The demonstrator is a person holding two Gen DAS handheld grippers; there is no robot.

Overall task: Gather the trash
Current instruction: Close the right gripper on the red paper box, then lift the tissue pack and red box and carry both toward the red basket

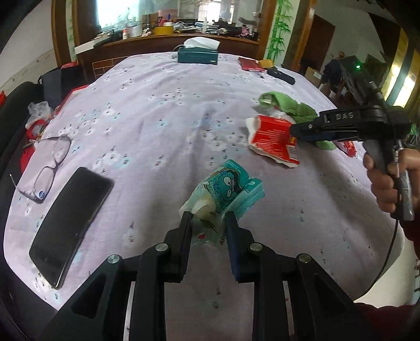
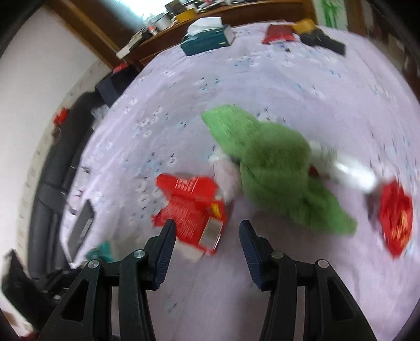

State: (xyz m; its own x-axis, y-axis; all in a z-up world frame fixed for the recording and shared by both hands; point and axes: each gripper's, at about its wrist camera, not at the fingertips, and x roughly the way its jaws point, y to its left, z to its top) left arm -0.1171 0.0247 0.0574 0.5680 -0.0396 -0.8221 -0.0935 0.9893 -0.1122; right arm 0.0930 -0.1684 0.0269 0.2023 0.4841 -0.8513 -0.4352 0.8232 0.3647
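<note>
Teal wrapper (image 1: 231, 188) pinched in left claw (image 1: 208, 217).

Lilac floral bedsheet (image 1: 162, 110); cluttered wooden headboard shelf (image 1: 183, 39); white wall (image 2: 39, 65); bright window (image 1: 126, 10)

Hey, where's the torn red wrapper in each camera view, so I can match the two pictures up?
Left wrist view: the torn red wrapper lies right of centre on the bedsheet, at the right gripper's tip.
Right wrist view: it sits lower centre-left, just beyond the left finger of the open right gripper.
Shared landmark: the green cloth right beside the wrapper; also the teal tissue box at the far edge.
</note>
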